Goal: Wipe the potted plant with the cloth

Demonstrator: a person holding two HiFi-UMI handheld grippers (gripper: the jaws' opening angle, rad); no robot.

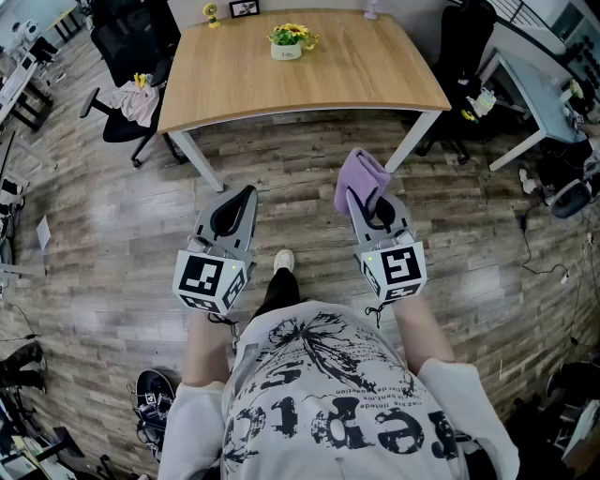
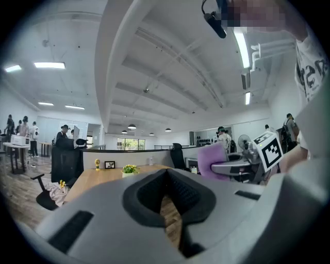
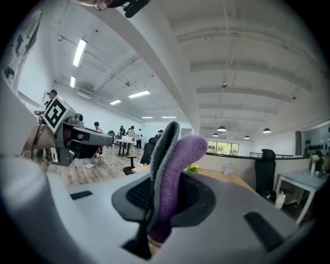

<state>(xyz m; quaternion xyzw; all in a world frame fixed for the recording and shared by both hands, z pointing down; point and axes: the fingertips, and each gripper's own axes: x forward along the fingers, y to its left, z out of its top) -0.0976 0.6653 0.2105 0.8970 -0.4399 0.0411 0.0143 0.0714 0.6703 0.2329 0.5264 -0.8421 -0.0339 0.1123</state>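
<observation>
A small potted plant (image 1: pixel 288 41) with yellow flowers in a white pot stands near the far middle of the wooden table (image 1: pixel 375 80). It also shows far off as the potted plant (image 2: pixel 129 169) in the left gripper view and the potted plant (image 3: pixel 194 168) behind the cloth in the right gripper view. My right gripper (image 1: pixel 367 199) is shut on a purple cloth (image 1: pixel 359 179), which sticks up folded between the jaws as the cloth (image 3: pixel 171 175). My left gripper (image 1: pixel 240 197) is shut and empty. Both hang over the floor, short of the table's near edge.
A small picture frame (image 1: pixel 244 8) and a yellow figure (image 1: pixel 212 13) stand at the table's far edge. A black office chair with clothes (image 1: pixel 131 98) sits left of the table, another desk (image 1: pixel 544 84) to the right. Several people stand in the distance.
</observation>
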